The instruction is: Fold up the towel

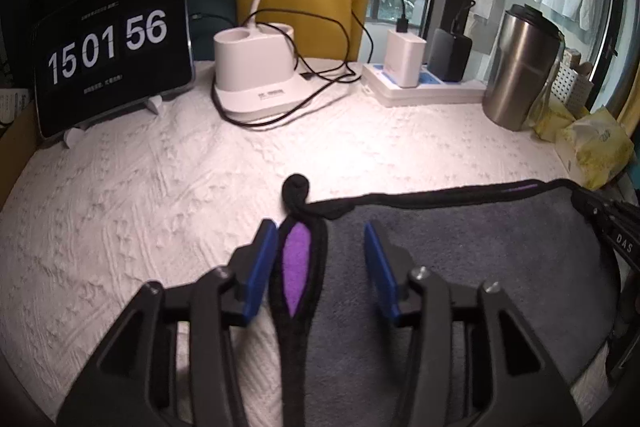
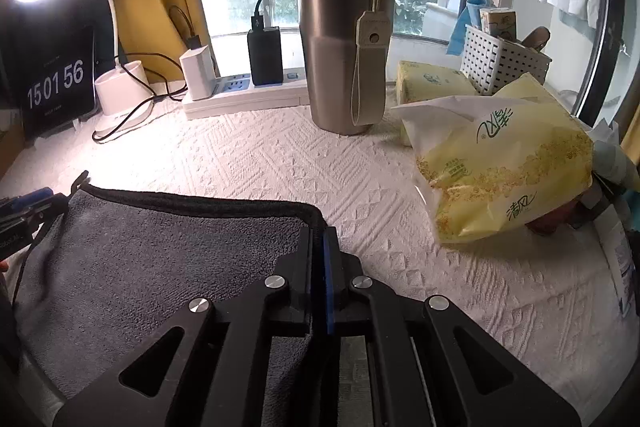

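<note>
A grey towel (image 1: 460, 259) with black trim and a purple underside lies on the white textured table cover; it also shows in the right wrist view (image 2: 160, 267). My left gripper (image 1: 320, 263) is open, its blue pads either side of the towel's left edge, where the trim curls up and shows purple (image 1: 296, 267). My right gripper (image 2: 322, 255) is shut on the towel's right corner edge. The left gripper shows at the far left of the right wrist view (image 2: 24, 211); the right gripper shows at the right edge of the left wrist view (image 1: 616, 227).
A tablet clock (image 1: 112, 51), a lamp base (image 1: 256, 67) with cables, a power strip (image 1: 424, 87) with chargers, a steel tumbler (image 2: 344, 51), yellow tissue packs (image 2: 504, 163) and a white basket (image 2: 500, 63) line the back and right of the table.
</note>
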`<state>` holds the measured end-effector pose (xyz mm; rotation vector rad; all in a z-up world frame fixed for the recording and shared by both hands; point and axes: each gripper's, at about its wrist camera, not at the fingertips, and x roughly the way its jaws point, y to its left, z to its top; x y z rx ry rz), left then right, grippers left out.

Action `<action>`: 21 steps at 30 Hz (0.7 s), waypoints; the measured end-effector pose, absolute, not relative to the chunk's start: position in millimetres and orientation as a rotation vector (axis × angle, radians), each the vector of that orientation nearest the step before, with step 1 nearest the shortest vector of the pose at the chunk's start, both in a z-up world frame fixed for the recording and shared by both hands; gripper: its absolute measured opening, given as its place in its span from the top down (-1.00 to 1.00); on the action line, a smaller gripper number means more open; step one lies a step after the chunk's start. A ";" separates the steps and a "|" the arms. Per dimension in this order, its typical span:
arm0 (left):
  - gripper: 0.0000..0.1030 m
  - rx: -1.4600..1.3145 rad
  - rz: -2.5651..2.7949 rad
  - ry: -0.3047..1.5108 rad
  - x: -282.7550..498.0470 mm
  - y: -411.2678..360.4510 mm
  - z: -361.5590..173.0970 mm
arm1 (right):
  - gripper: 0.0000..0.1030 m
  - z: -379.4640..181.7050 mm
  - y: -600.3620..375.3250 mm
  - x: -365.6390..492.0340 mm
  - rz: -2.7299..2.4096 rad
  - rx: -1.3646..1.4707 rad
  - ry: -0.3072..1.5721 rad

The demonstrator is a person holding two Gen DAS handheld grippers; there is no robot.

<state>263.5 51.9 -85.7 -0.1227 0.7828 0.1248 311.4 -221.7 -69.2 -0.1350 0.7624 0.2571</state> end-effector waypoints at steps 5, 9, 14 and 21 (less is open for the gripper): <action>0.07 -0.125 0.147 0.785 258.9 59.4 -87.2 | 0.55 -70.3 -220.5 312.8 0.251 -0.141 0.770; 0.06 -0.132 0.157 0.776 254.0 64.5 -85.7 | 0.34 -66.9 -220.2 308.7 0.240 -0.147 0.743; 0.05 -0.129 0.155 0.760 243.8 64.5 -80.4 | 0.33 -61.4 -216.5 297.2 0.237 -0.180 0.709; 0.03 -0.151 0.133 0.715 224.7 62.2 -65.8 | 0.32 -49.4 -217.4 280.2 0.237 -0.181 0.679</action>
